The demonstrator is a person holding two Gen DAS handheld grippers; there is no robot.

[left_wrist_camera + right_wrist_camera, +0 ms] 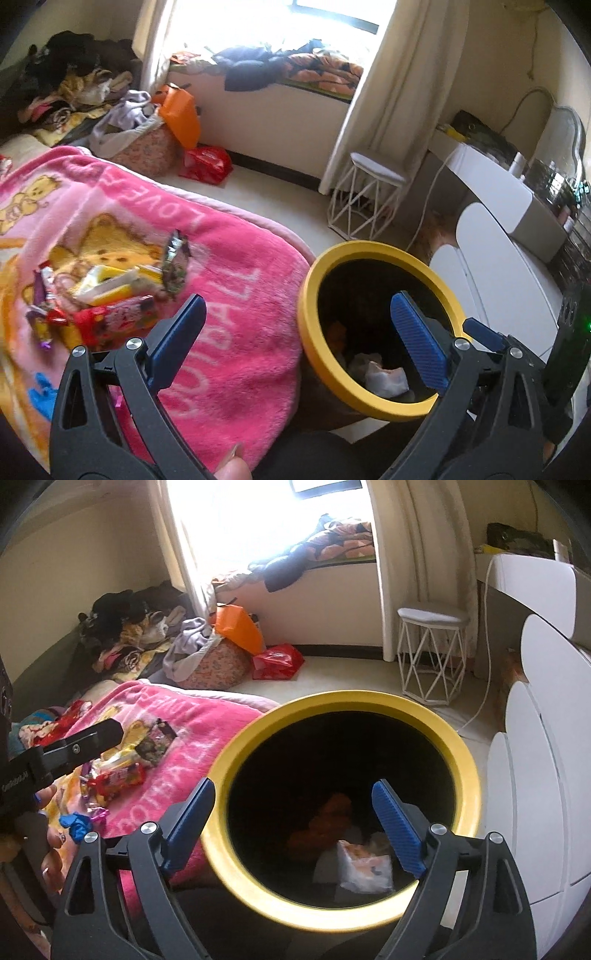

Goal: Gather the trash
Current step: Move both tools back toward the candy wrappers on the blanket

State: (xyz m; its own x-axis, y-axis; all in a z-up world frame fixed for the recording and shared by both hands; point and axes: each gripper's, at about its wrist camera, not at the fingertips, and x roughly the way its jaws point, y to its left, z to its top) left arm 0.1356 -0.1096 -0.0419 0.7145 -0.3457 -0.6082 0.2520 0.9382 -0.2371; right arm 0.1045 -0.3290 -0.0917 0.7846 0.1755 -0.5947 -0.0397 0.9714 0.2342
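While left claw (299, 336) spread, bin (467, 775) contents rightward

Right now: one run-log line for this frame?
left gripper: open, empty | right gripper: open, empty, over bin | wrapper pile: on pink blanket | white bag: in bin

Blurred wrappers (110, 295); bin (343, 701) bottom dark.

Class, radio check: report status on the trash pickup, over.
Left gripper open, empty. Right gripper open over yellow-rimmed round bin. Wrapper pile on pink fleece blanket. Path unobstructed.
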